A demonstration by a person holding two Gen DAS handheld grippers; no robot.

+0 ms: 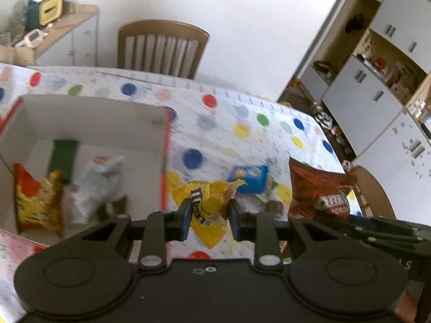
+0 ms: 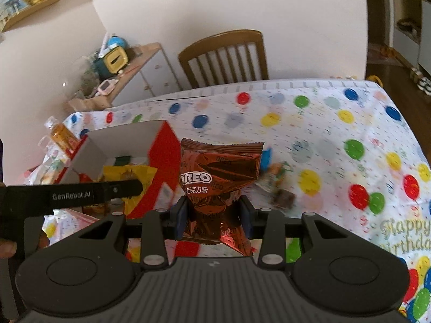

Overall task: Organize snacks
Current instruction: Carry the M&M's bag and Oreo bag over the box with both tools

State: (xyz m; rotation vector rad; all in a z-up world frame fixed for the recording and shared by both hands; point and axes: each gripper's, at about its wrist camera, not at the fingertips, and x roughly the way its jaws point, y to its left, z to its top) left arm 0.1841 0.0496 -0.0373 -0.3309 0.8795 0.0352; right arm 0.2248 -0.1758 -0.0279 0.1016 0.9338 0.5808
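My left gripper point(image 1: 209, 219) is shut on a yellow M&M's packet point(image 1: 208, 202), held above the tablecloth just right of the red and white box point(image 1: 94, 123). Inside the box lie a yellow and red bag point(image 1: 35, 202), a white wrapper point(image 1: 97, 185) and a green packet point(image 1: 63, 158). My right gripper point(image 2: 214, 216) is shut on a brown Oreo packet point(image 2: 219, 172), which stands upright between its pads; the same Oreo packet point(image 1: 320, 191) shows at the right of the left wrist view. A blue packet point(image 1: 249, 177) and small sweets point(image 2: 281, 197) lie on the table.
A table with a balloon-print cloth point(image 2: 323, 140) carries everything. Wooden chairs point(image 1: 161, 48) stand at the far side and at the right edge point(image 1: 374, 193). A drinks bottle point(image 2: 60, 134) stands beyond the box. Cupboards point(image 1: 377, 80) fill the right; a sideboard point(image 2: 129, 70) holds clutter.
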